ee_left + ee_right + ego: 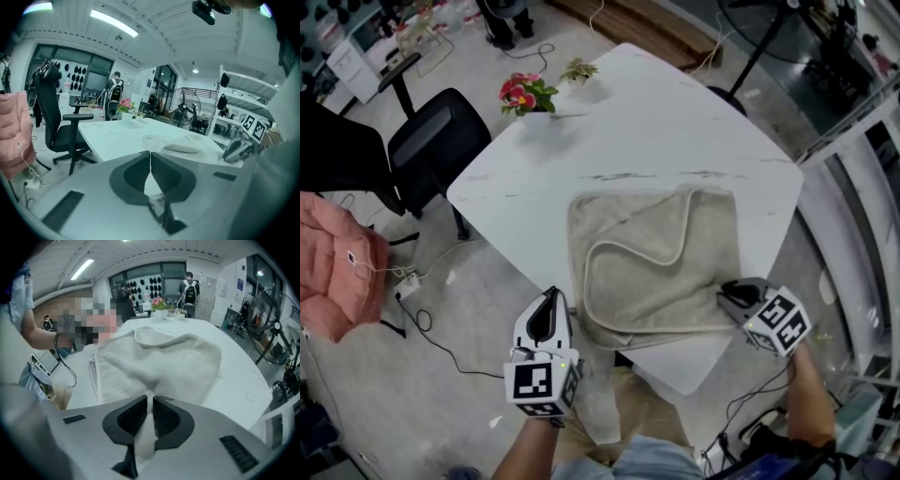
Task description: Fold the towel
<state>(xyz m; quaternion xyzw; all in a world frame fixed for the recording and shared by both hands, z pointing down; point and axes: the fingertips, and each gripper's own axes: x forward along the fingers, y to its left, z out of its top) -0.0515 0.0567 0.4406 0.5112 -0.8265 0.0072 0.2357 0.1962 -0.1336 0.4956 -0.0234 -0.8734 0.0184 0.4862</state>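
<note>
A beige towel [661,262] lies on the white table [656,131], one layer folded over the other with a curved hem showing. My right gripper [724,298] is at the towel's near right edge, shut on the towel; in the right gripper view a strip of towel [150,366] runs between the jaws. My left gripper [549,302] hovers off the table's near left edge, left of the towel, shut with nothing in it. The left gripper view shows the towel [180,147] lying flat and the right gripper [234,150] beyond it.
A pot of pink flowers [523,94] and a small plant [578,70] stand at the table's far corner. A black office chair [431,150] is left of the table, with a pink jacket [333,267] beside it. Cables trail on the floor.
</note>
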